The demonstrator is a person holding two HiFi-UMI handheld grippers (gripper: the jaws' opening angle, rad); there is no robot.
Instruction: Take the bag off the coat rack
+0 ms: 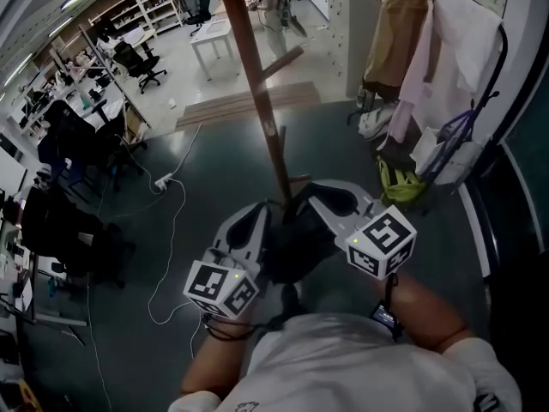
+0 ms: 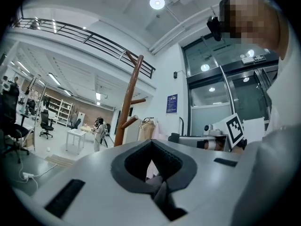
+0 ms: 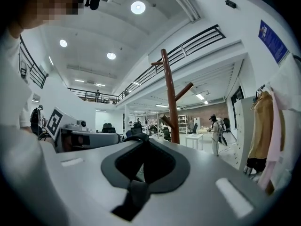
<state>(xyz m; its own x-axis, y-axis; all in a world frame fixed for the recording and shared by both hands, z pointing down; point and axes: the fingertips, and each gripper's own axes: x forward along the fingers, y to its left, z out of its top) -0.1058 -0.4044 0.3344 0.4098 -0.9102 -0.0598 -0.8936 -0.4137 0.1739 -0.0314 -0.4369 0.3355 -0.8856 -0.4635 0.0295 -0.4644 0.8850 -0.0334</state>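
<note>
Since both tools are shut: left tool [image 1: 249, 230] and right tool [image 1: 333, 202] each seem to pinch bag [image 1: 296, 243] fabric.
Bag: dark, lower centre, beside rack [image 1: 257, 84].
Move: lift level, clear pegs [image 1: 283, 61], then draw back.

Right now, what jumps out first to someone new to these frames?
The tall brown wooden coat rack pole cuts down the middle of the head view, ending behind a black bag. The left gripper and right gripper flank that bag, fingers shut on it. At upper right, tan and pink coats hang.
</note>
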